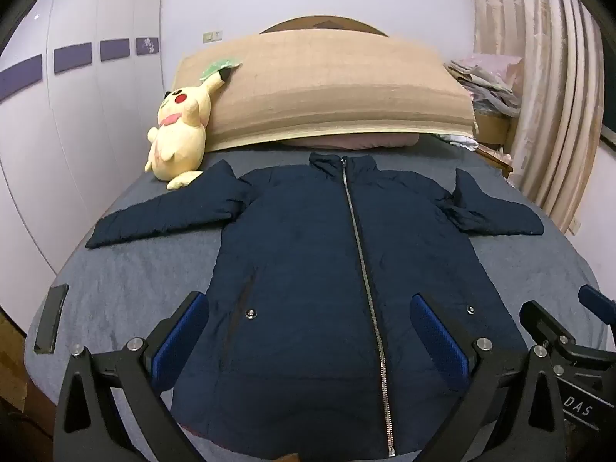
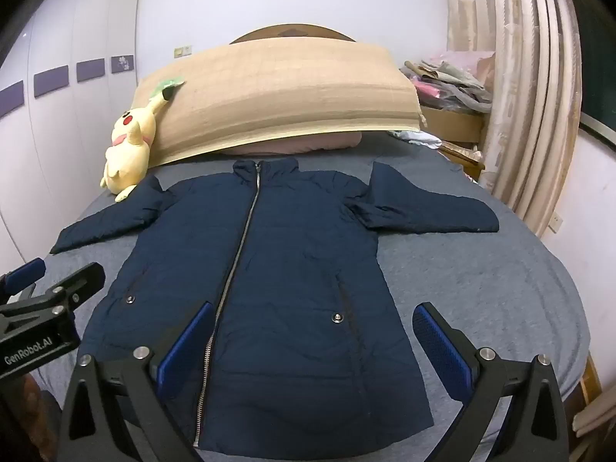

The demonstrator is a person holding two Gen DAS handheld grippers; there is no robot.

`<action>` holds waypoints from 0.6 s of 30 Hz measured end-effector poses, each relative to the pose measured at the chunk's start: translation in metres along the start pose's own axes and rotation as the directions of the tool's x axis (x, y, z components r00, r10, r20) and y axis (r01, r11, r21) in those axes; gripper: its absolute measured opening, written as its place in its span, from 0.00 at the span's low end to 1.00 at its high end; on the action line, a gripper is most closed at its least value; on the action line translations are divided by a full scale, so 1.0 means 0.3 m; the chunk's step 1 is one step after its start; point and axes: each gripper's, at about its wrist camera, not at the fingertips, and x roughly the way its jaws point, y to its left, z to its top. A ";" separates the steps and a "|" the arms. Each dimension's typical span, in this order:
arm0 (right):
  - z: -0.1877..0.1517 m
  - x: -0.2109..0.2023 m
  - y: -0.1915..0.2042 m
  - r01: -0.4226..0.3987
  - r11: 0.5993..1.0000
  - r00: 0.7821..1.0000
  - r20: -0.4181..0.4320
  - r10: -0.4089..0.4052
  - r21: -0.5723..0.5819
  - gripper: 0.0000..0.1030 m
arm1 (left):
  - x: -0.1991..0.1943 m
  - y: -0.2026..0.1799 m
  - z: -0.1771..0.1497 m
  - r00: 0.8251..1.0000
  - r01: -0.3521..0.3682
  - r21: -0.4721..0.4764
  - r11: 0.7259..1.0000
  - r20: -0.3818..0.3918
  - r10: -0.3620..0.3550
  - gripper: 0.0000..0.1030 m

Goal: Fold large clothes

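Jacket flat on bed, zipped, both sleeves spread out, no fold made yet. Left gripper and right gripper spread wide, empty, hovering over hem. Whole fold remains.

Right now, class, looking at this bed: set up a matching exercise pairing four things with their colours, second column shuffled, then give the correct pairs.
Things:
1. jacket
2. plush toy
3. bed sheet
4. mat against the headboard

Colours:
A. tan
B. grey-blue
C. navy
D. pale yellow

Pairs: 1-C, 2-D, 3-B, 4-A
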 end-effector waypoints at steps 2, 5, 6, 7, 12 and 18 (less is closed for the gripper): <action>0.000 0.000 -0.001 0.001 1.000 1.000 -0.004 -0.001 0.003 1.00 | 0.002 0.010 0.001 1.000 -0.002 -0.012 1.000 -0.002 0.002 1.00; 0.001 0.003 0.000 -0.001 1.000 1.000 -0.007 0.001 0.003 1.00 | -0.009 -0.008 0.014 1.000 -0.018 0.009 1.000 -0.015 0.018 1.00; 0.001 0.005 0.001 0.000 1.000 1.000 -0.008 0.000 0.002 1.00 | -0.011 -0.028 0.018 0.999 -0.027 0.032 0.999 -0.028 0.028 1.00; 0.002 0.007 0.002 -0.002 1.000 1.000 -0.008 0.002 0.001 1.00 | -0.014 -0.033 0.010 0.999 -0.025 0.039 0.999 -0.025 0.026 1.00; 0.007 0.000 -0.009 -0.006 1.000 1.000 0.001 0.006 0.008 1.00 | 0.009 -0.016 -0.008 0.999 -0.035 0.046 0.998 -0.031 0.036 1.00; 0.004 -0.009 -0.006 -0.002 1.000 1.000 0.010 0.002 0.004 1.00 | 0.007 -0.014 -0.006 0.999 -0.038 0.040 0.998 -0.037 0.039 1.00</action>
